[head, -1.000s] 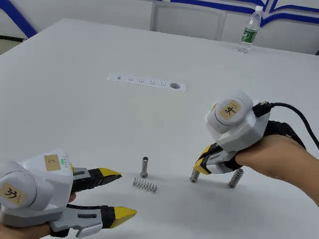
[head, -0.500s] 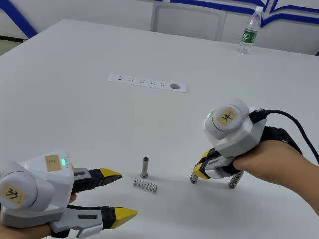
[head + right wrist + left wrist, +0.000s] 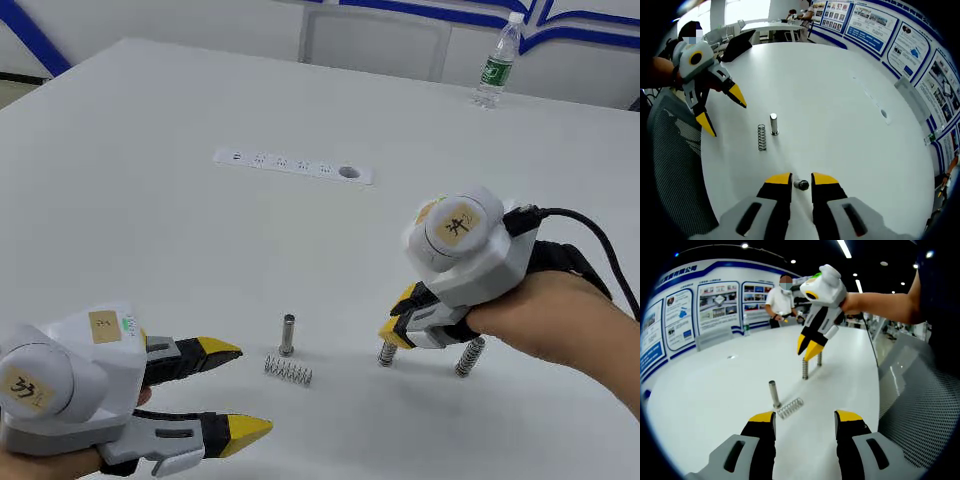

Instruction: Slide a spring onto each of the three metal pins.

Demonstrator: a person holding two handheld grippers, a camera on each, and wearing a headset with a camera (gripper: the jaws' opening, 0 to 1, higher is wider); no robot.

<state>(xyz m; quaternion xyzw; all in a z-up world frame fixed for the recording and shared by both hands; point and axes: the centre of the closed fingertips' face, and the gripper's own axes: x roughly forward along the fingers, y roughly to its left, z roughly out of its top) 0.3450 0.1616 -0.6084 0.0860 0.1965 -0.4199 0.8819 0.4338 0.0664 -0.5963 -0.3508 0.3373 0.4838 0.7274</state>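
A bare metal pin (image 3: pixel 287 335) stands upright on the white table (image 3: pixel 150 180), with a loose spring (image 3: pixel 288 371) lying just in front of it. To the right, two pins carry springs (image 3: pixel 388 352) (image 3: pixel 468 356). My right gripper (image 3: pixel 393 330) hovers just above the nearer sprung pin (image 3: pixel 801 184), whose top shows between jaws that stand a little apart and hold nothing. My left gripper (image 3: pixel 235 390) is wide open at the near left, pointing at the bare pin (image 3: pixel 774 394) and loose spring (image 3: pixel 790 408). In the left gripper view the right gripper (image 3: pixel 807 350) hangs over the sprung pin (image 3: pixel 805 370).
A white power strip (image 3: pixel 292 165) lies mid-table and a water bottle (image 3: pixel 498 60) stands at the far right. A black cable (image 3: pixel 590 235) trails from the right gripper. A mesh chair (image 3: pixel 920 405) sits beside the table, and a person (image 3: pixel 781 302) stands far behind it.
My right gripper has edged slightly left above the sprung pin. The left gripper, bare pin and loose spring have stayed put.
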